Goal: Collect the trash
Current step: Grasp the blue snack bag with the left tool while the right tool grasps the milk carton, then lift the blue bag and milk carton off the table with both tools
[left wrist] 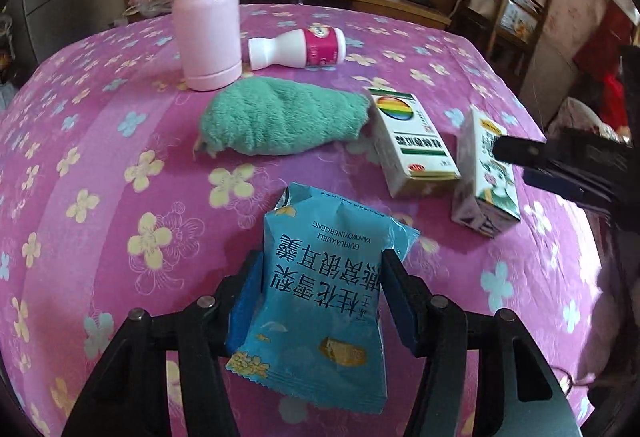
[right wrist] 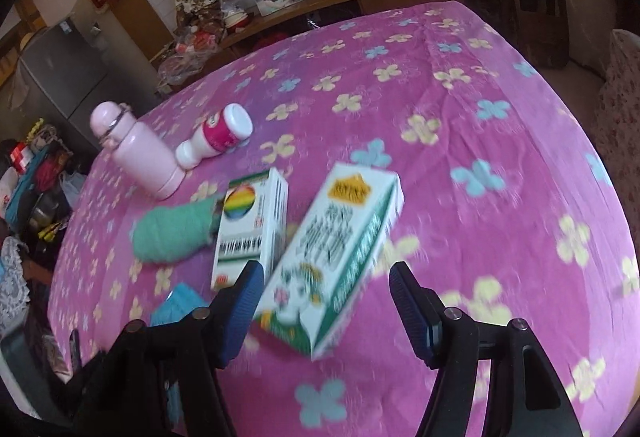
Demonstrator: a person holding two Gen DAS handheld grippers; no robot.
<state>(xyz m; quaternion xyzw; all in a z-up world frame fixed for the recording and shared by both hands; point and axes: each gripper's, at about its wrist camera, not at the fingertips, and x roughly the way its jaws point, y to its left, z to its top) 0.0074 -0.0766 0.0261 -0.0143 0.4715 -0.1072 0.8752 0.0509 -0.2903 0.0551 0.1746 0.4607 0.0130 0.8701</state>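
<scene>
Left wrist view showed a bed covered by a pink flowered blanket (left wrist: 100, 165), a soft surface on which the litter lay scattered within reach. A pink flask (left wrist: 206, 17) stood upright at the far side, probably a keeper, not trash, with a green towel (left wrist: 280, 121) lying just in front of it. Nearer lay a green-and-white carton (right wrist: 336, 257), tilted on its side between the spread fingers of the right gripper (right wrist: 326, 305), which had not yet touched it. A rainbow box (left wrist: 412, 141) lay beside it. The left gripper (left wrist: 318, 277) pinched a blue snack packet (left wrist: 320, 301), likely lifted clear for carrying off. A small white bottle (left wrist: 298, 49) lay toppled beyond.
</scene>
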